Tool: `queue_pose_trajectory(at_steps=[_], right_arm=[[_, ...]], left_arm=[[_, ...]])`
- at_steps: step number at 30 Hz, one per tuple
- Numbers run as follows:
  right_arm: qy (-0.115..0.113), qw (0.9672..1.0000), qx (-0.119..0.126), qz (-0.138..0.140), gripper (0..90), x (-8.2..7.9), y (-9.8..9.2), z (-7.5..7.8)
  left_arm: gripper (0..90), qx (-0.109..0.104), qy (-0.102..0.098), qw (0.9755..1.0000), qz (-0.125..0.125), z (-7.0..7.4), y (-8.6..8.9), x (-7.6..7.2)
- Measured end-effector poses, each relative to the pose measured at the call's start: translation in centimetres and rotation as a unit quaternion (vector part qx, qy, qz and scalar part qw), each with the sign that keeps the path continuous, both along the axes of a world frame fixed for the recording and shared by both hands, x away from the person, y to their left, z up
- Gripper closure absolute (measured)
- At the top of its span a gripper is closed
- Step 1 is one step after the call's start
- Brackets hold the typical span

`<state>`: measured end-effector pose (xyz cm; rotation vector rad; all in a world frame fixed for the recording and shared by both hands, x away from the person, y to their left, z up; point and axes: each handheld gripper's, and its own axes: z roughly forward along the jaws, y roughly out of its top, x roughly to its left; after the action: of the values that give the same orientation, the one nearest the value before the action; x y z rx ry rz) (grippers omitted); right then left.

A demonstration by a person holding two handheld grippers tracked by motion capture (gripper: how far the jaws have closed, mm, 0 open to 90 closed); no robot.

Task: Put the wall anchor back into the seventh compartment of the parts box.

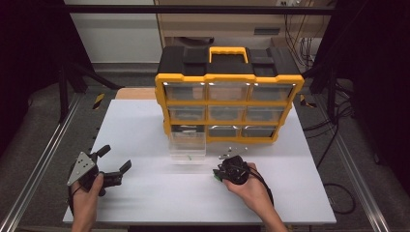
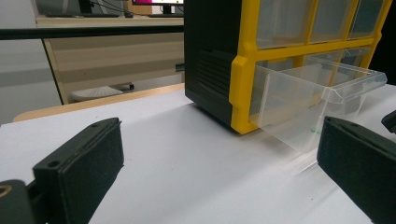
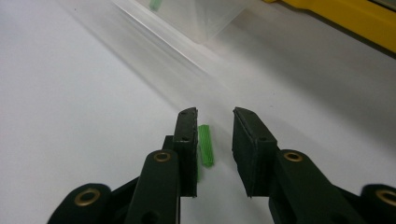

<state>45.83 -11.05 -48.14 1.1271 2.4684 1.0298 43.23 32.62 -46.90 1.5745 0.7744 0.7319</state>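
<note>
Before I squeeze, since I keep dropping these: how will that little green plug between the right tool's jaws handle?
The green plug looks tiny and thin, so probably very light. It lies flat on the smooth white table, so it may skid when nudged. The right tool has one pad beside it; an uneven squeeze might flick it away.

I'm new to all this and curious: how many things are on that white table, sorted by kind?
Yellow and black drawer cabinet: 1
Clear drawer pulled out: 1
Green plastic pieces: 2, one between the right gripper's jaws, one in the drawer
Hand-held grippers: 2, with the left gripper
Total: 6
</note>
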Motion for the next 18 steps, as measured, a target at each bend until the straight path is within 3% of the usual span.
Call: queue_pose_trajectory(at_steps=[18], right_arm=[[0.007,0.9999,-0.008,0.009,79.3,0.14,0.23,-0.61]], left_arm=[[0.3,0.001,0.000,1.0000,-0.001,-0.01,-0.01,0.01]])
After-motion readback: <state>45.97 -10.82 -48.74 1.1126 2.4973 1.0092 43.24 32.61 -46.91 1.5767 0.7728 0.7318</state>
